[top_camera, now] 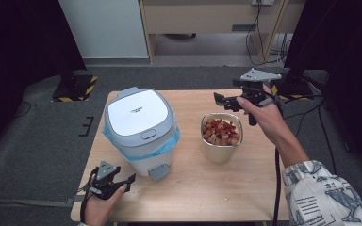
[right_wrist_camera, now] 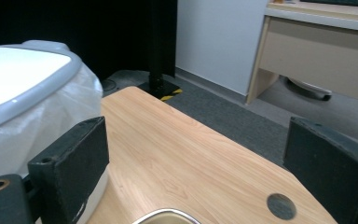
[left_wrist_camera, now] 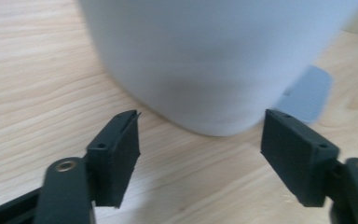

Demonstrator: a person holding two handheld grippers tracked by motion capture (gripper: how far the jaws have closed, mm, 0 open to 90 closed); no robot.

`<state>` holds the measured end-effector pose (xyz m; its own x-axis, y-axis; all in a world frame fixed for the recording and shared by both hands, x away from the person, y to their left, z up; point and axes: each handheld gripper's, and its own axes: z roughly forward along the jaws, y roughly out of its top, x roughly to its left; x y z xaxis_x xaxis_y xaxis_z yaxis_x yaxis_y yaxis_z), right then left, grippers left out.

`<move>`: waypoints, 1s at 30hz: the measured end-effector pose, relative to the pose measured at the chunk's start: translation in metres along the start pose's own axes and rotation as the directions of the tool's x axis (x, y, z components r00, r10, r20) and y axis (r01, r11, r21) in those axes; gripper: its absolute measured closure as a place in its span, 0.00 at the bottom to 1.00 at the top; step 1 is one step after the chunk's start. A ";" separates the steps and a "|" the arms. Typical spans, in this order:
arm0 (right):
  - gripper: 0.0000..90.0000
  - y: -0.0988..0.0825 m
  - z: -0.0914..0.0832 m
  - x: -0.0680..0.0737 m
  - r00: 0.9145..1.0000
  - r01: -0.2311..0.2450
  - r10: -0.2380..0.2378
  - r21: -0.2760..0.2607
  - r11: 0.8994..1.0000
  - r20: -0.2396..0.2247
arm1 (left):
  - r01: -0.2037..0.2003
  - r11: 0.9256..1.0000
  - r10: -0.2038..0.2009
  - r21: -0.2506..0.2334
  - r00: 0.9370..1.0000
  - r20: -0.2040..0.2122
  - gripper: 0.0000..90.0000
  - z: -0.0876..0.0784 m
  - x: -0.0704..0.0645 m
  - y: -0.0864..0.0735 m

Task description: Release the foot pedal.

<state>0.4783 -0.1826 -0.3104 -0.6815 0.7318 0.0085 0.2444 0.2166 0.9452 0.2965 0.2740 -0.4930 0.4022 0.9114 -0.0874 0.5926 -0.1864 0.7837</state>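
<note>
bin and bowl on a wooden table, both grippers free of them.

left gripper point(top_camera: 131, 181) at the near edge, jaws wide with nothing between, beside the grey pedal point(top_camera: 159, 172) of the lidded white bin point(top_camera: 140, 132) lined with a blue bag; right of it a steel bowl point(top_camera: 221, 137) of reddish-brown pieces; right gripper point(top_camera: 219, 100) above its far rim, jaws spread and bare; wooden table point(top_camera: 195, 188), grey carpet point(top_camera: 42, 127), desk point(right_wrist_camera: 321, 51) beyond.
</note>
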 end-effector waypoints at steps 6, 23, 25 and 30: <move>0.08 -0.007 -0.008 -0.011 0.999 -0.016 0.017 -0.002 1.000 0.044 | 0.011 1.000 -0.010 0.010 1.000 -0.023 0.18 0.003 0.011 -0.001; 0.07 -0.042 -0.035 -0.043 0.982 -0.086 0.083 0.010 0.996 0.168 | 0.019 0.999 -0.017 0.045 0.999 -0.044 0.11 0.018 0.022 -0.003; 0.07 -0.050 -0.040 -0.048 0.979 -0.101 0.098 0.011 0.995 0.179 | 0.017 0.999 -0.015 0.050 0.999 -0.046 0.11 0.020 0.024 -0.004; 0.07 -0.062 -0.046 -0.055 0.973 -0.119 0.114 0.017 0.993 0.201 | 0.036 0.998 -0.034 0.054 0.998 -0.052 0.11 0.023 0.031 -0.005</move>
<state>0.4685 -0.2658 -0.3549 -0.4966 0.8665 0.0500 0.3359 0.1387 0.9316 0.3216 0.2951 -0.5139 0.3451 0.9351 -0.0813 0.6437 -0.1727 0.7455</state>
